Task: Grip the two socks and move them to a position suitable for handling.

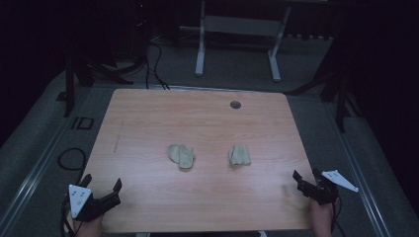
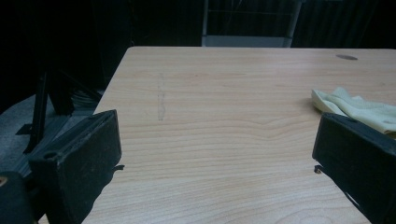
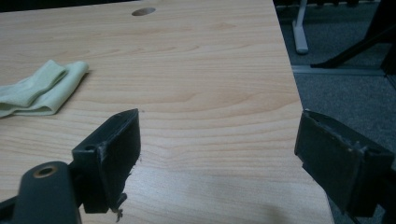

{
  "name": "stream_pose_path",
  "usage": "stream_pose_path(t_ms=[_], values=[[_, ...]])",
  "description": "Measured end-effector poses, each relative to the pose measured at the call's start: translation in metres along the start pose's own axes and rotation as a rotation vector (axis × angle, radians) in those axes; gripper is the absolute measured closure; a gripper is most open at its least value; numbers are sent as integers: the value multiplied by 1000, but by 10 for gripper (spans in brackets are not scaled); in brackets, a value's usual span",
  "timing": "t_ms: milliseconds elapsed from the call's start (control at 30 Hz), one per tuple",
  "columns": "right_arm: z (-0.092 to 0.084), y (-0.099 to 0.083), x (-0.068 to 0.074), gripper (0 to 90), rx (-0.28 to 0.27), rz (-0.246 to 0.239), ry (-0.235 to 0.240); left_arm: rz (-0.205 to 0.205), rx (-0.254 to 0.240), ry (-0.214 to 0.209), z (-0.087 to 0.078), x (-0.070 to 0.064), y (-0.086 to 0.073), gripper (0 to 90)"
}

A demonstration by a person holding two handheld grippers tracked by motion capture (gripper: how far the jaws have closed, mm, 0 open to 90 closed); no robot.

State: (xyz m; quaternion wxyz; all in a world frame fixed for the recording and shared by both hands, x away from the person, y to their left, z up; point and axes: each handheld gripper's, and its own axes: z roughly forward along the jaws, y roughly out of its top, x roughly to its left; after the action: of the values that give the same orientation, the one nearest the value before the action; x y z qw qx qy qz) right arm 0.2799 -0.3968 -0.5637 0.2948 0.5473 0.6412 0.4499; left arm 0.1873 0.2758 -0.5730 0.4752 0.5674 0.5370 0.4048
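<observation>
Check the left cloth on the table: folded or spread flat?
Folded, loosely bunched. The left cloth is a small rumpled pile with overlapping layers; the left gripper view shows stacked folds at its edge.

Two pale yellow-green cloths (image 1: 181,155) (image 1: 239,155) lie on a light wood-grain table (image 1: 148,123); black jaws, white three-cornered plates (image 1: 79,198).

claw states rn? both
Left claw: open, holding nothing, near the table's front left corner.
Right claw: open, holding nothing, near the front right edge.

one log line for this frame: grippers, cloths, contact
left gripper: open, empty | right gripper: open, empty | two crumpled pale green cloths, left one, right one: mid wooden table, apart, untouched
</observation>
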Motion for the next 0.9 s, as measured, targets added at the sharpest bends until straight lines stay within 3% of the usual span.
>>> stream_pose_path(t_ms=[300, 433, 500, 667, 800, 900], values=[[1, 1, -2, 143, 16, -5, 54, -20, -1, -21, 2, -4, 2, 13], [3, 1, 1, 145, 45, -28, 86, 0, 1, -30, 5, -11, 4, 13], [4, 1, 4, 148, 63, -40, 80, 6, 0, -41, 6, -14, 4, 13], [6, 4, 10, 151, 90, -67, 98, -26, -45, -119, 5, -16, 4, 13], [9, 8, 16, 150, 136, -44, 156, 10, -26, -87, 7, -18, 2, 13], [10, 10, 21, 145, 160, -28, 190, 4, -11, -70, 9, -17, 1, 13]])
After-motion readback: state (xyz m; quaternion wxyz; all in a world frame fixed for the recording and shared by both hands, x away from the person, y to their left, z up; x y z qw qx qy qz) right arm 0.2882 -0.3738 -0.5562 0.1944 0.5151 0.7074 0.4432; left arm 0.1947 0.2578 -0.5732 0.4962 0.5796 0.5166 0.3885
